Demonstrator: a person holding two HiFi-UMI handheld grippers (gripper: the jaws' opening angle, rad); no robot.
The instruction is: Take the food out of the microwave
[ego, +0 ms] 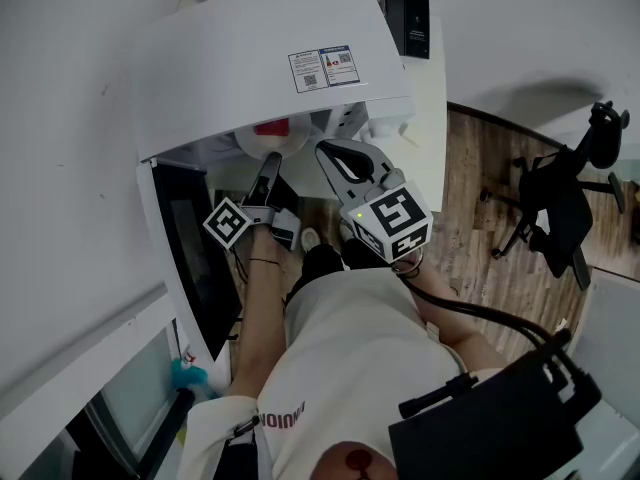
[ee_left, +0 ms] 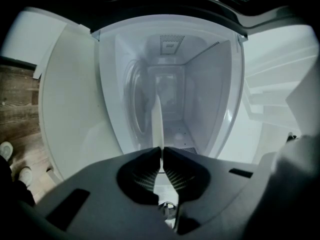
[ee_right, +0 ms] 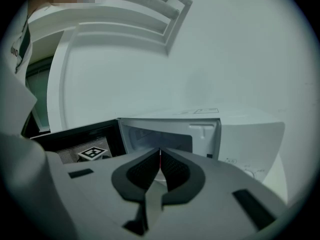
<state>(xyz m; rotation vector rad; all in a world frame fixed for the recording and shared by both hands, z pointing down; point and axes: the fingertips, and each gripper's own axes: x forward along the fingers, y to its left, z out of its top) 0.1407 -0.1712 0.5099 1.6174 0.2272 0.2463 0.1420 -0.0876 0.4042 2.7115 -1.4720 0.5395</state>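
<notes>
- At my near hand: left gripper (ee_left: 161,148) jaws clamped on the thin white rim of the plate (ee_left: 157,119). I want a firm pinch and a level wrist.
- Just beside it: right gripper (ee_right: 160,152) jaws together, holding nothing I can make out. I'd support the plate's free side.
- Farther in: red food (ego: 272,126) sits on the plate at the mouth of the microwave (ego: 250,58). I'd draw straight out, clear of the door (ego: 190,258).

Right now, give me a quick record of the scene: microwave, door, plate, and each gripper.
microwave: white, open
door: dark, swung out at the left of the head view
plate: white, at the cavity mouth, something red on it, mostly hidden
left gripper: shut on the plate's rim
right gripper: shut, empty, outside the microwave
</notes>
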